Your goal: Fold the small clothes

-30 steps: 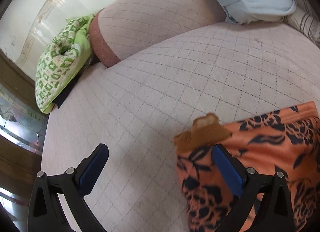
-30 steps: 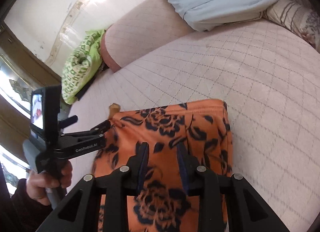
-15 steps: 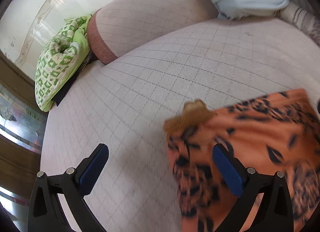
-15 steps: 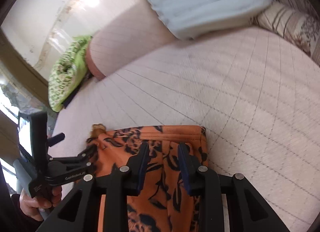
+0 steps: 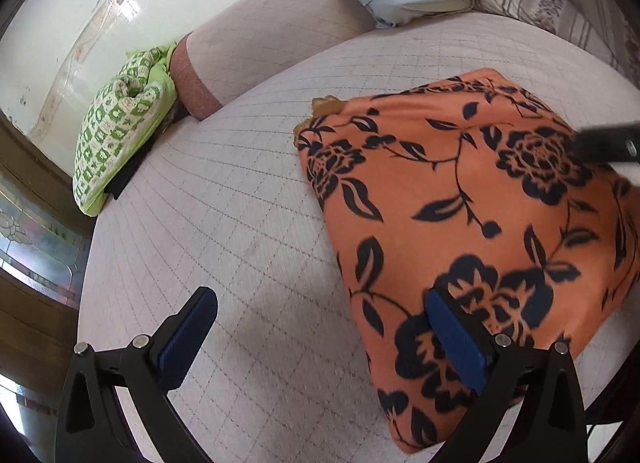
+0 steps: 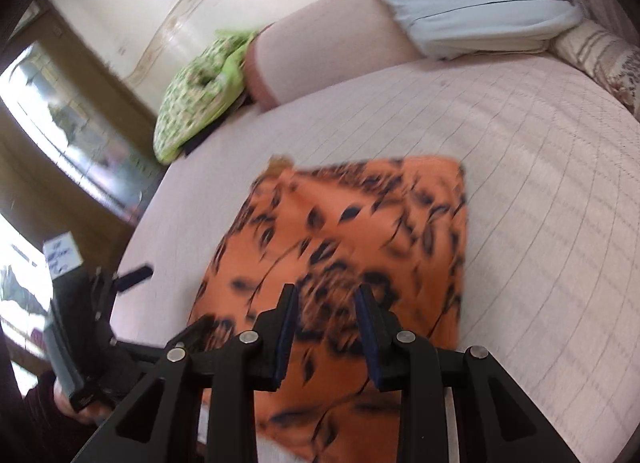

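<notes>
Both hands shifted; left tool gapes, right tool, clear only rightward, half-parted over orange cloth.

Orange floral garment smeared by blur — pad contact unreadable, lower edge cropped.

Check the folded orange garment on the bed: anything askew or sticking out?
One thing: a tan-brown fabric scrap pokes out past the far-left corner of the orange floral garment, so that corner isn't clean. Otherwise it lies flat on the quilted bed cover, edges fairly straight. No spills or damage visible.
</notes>
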Demonstrator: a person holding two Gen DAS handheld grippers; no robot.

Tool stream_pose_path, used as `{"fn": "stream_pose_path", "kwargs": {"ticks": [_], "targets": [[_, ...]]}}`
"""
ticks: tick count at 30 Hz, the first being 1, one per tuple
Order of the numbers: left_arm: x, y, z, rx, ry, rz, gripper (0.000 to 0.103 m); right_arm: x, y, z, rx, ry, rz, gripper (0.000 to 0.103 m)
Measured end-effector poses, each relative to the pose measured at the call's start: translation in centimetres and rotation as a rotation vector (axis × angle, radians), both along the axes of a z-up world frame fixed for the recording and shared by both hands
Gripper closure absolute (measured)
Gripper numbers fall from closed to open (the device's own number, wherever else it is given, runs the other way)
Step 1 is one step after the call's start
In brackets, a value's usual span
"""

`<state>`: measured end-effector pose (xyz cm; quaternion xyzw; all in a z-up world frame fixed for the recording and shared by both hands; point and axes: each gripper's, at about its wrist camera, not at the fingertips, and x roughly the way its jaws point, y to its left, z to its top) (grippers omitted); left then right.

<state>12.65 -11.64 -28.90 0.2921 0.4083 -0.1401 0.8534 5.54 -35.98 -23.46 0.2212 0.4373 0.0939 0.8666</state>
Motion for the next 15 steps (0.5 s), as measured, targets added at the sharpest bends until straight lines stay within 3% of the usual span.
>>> {"fn": "stream_pose_path", "kwargs": {"ticks": [5, 8, 15], "targets": [[-0.3, 1.9, -1.3, -0.107, 0.041, 0.011, 0.000, -2.4, 2.3, -2.3, -0.022, 0.089, 0.023, 0.070], [0.1, 4.0, -2.0, -0.246, 0.084, 0.053, 0.000, -3.5, 3.7, -2.6, -0.091, 0.078, 0.001, 0.069], [0.7, 6.9, -2.7, -0.478, 0.147, 0.049, 0.000, -5.8, 4.6, -2.8, -0.114, 0.054, -0.020, 0.070]]}}
